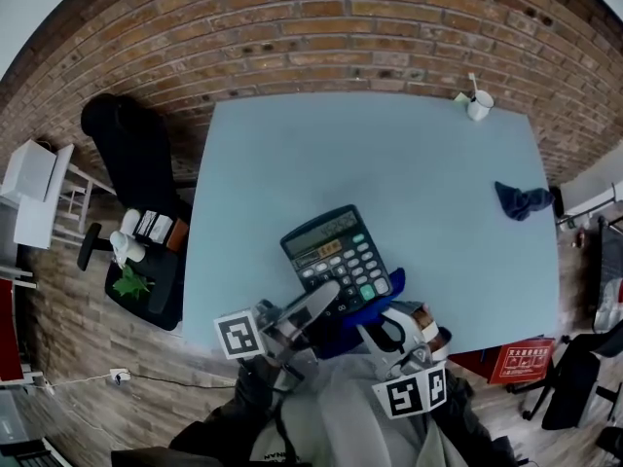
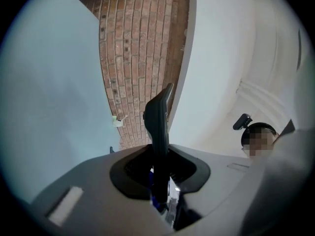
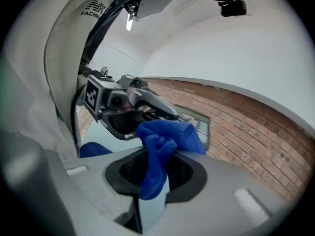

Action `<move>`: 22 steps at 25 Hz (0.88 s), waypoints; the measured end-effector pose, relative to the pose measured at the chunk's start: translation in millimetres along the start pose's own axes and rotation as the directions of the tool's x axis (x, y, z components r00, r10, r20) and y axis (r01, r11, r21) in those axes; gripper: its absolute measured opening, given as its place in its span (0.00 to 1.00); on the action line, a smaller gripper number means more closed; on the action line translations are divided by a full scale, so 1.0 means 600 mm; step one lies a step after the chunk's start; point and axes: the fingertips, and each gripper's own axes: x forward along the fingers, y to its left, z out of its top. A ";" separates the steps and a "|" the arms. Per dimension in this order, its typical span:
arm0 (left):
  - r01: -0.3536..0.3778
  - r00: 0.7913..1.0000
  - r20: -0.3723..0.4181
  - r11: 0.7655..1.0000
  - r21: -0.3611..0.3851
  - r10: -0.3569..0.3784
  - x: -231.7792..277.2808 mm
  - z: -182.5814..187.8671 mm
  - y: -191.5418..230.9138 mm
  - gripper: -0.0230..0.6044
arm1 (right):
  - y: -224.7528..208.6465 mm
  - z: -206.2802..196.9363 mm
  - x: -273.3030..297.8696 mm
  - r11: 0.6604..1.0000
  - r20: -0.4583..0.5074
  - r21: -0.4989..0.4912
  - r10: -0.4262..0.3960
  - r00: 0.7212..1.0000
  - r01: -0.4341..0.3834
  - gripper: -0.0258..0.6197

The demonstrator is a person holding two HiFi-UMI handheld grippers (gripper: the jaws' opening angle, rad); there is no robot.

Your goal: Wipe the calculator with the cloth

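Two firm grips: left gripper (image 1: 324, 300) is clamped on the calculator (image 1: 336, 251) at the table's (image 1: 389, 154) near edge, and right gripper (image 1: 394, 327) pinches the soft cloth (image 1: 362, 316) just beside it. Calculator looks light, stiff and slick, so hold it by the rim.

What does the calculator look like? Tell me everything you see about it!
The calculator is dark, flat plastic, with a greyish display, rows of pale keys and one green key. It is slanted over the near part of the light blue table. The left gripper has its jaws shut on its near side, and the blue cloth is bunched at its near right corner.
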 end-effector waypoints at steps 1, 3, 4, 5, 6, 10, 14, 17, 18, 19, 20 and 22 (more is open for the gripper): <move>0.019 1.000 -0.004 1.000 -0.009 -0.019 0.001 -0.002 -0.005 0.16 | -0.024 -0.011 -0.006 0.999 -0.007 -0.001 -0.053 0.999 0.053 0.18; 0.055 0.998 -0.025 0.998 -0.020 -0.056 0.007 -0.008 -0.015 0.16 | -0.071 -0.023 -0.019 0.988 0.011 0.009 -0.155 0.988 0.154 0.18; 0.077 0.996 -0.039 0.997 -0.031 -0.078 0.010 -0.013 -0.020 0.16 | -0.089 -0.022 -0.025 0.981 0.039 0.019 -0.195 0.980 0.194 0.18; 0.097 0.994 -0.053 0.994 -0.046 -0.099 0.014 -0.018 -0.026 0.16 | -0.099 -0.019 -0.031 0.974 0.069 0.017 -0.226 0.972 0.225 0.18; 0.114 0.991 -0.066 0.992 -0.063 -0.118 0.017 -0.024 -0.031 0.16 | -0.099 -0.014 -0.036 0.968 0.099 -0.010 -0.247 0.964 0.249 0.18; 0.145 0.982 -0.108 0.986 -0.085 -0.154 -0.006 -0.041 -0.001 0.16 | -0.038 0.003 -0.047 0.891 0.207 -0.298 -0.289 0.935 0.342 0.18; 0.146 0.971 -0.174 0.983 -0.108 -0.163 0.018 -0.059 -0.037 0.16 | -0.026 0.012 -0.047 0.751 0.298 -0.464 -0.367 0.881 0.469 0.18; 0.140 0.962 -0.221 0.985 -0.098 -0.158 0.023 -0.072 -0.046 0.16 | -0.065 -0.001 -0.047 0.682 0.314 -0.495 -0.438 0.843 0.538 0.18; 0.139 0.959 -0.236 0.985 -0.099 -0.159 0.023 -0.076 -0.046 0.16 | -0.078 -0.007 -0.047 0.662 0.316 -0.504 -0.456 0.832 0.554 0.18; 0.139 0.955 -0.250 0.985 -0.103 -0.161 0.023 -0.081 -0.046 0.16 | -0.088 -0.009 -0.047 0.641 0.323 -0.517 -0.467 0.823 0.567 0.18; 0.142 0.950 -0.263 0.984 -0.110 -0.166 0.023 -0.086 -0.047 0.16 | -0.092 -0.009 -0.047 0.617 0.339 -0.536 -0.468 0.816 0.576 0.18; 0.147 0.945 -0.276 0.981 -0.123 -0.176 0.024 -0.091 -0.048 0.16 | -0.074 -0.003 -0.046 0.579 0.381 -0.579 -0.431 0.818 0.574 0.18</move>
